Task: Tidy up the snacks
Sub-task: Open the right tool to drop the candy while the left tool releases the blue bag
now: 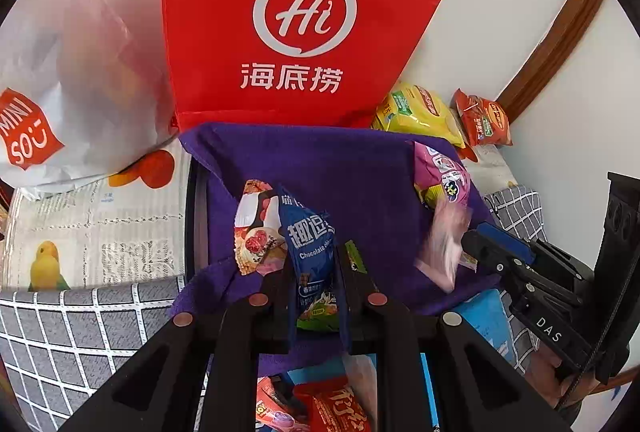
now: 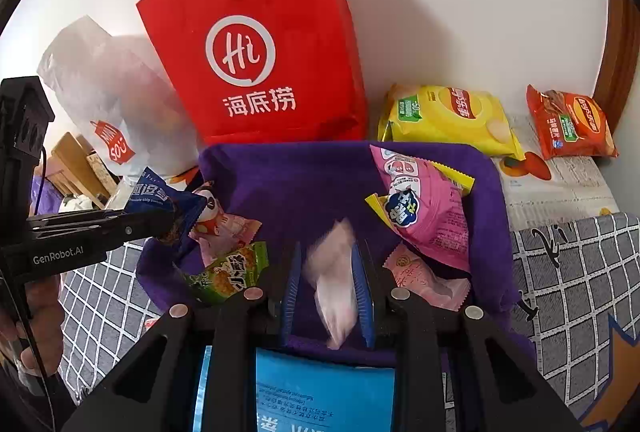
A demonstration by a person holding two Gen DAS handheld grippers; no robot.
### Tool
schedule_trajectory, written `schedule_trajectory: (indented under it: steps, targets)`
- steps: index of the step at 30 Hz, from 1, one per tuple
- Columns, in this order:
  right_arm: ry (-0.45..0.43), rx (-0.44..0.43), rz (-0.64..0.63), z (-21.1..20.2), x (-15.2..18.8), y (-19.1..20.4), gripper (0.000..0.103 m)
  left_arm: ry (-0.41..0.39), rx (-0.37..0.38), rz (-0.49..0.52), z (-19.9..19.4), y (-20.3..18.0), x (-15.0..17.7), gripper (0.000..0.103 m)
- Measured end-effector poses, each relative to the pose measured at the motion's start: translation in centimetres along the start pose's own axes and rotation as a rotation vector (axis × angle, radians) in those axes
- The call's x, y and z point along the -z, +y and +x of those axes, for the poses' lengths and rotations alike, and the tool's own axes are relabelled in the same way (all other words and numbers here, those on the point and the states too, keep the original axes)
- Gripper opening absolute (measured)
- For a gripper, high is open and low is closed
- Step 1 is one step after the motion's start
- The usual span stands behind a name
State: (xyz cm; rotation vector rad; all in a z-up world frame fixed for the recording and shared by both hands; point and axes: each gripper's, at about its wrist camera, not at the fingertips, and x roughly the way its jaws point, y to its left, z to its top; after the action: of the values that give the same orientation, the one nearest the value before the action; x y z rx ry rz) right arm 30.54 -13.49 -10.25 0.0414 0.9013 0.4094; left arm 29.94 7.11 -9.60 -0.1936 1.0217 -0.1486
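Snacks lie in and around a purple cloth-lined bin (image 2: 304, 187) that sits in front of a red paper bag (image 2: 256, 43), with a white plastic bag (image 2: 108, 91) to the left of that. The right wrist view shows the whole yellow chip bag (image 2: 452, 119) and orange chip bag (image 2: 572, 125) on the printed sheet to the right of the bin; the left wrist view shows them only partly. Inside the bin, a pink snack pouch (image 2: 428, 207) leans at the right side, a green packet (image 2: 228, 272) lies at the left. The left gripper (image 1: 314, 272) is closed on a blue cookie packet (image 1: 310, 244), held up above the bin. The right gripper (image 2: 330, 288) has its jaws narrowed around a pale pink packet (image 2: 336, 284), which is blurred, so it may be slipping rather than firmly held.
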Motion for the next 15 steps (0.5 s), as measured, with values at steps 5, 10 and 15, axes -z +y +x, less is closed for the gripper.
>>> schedule_trajectory:
  steps: [5,10,15]
  targets:
    - [0.005,-0.002,-0.003,0.3,0.2,0.0,0.027,0.013,0.007,0.005,0.7,-0.2,0.1,0.015]
    - [-0.005,0.001,-0.007,-0.2,0.2,0.0,0.027,0.029,0.013,0.006,1.2,-0.4,0.3,0.016]
    - [-0.035,-0.006,-0.015,-1.6,0.0,0.2,0.043,0.031,0.024,0.004,1.5,-0.7,0.2,0.016]
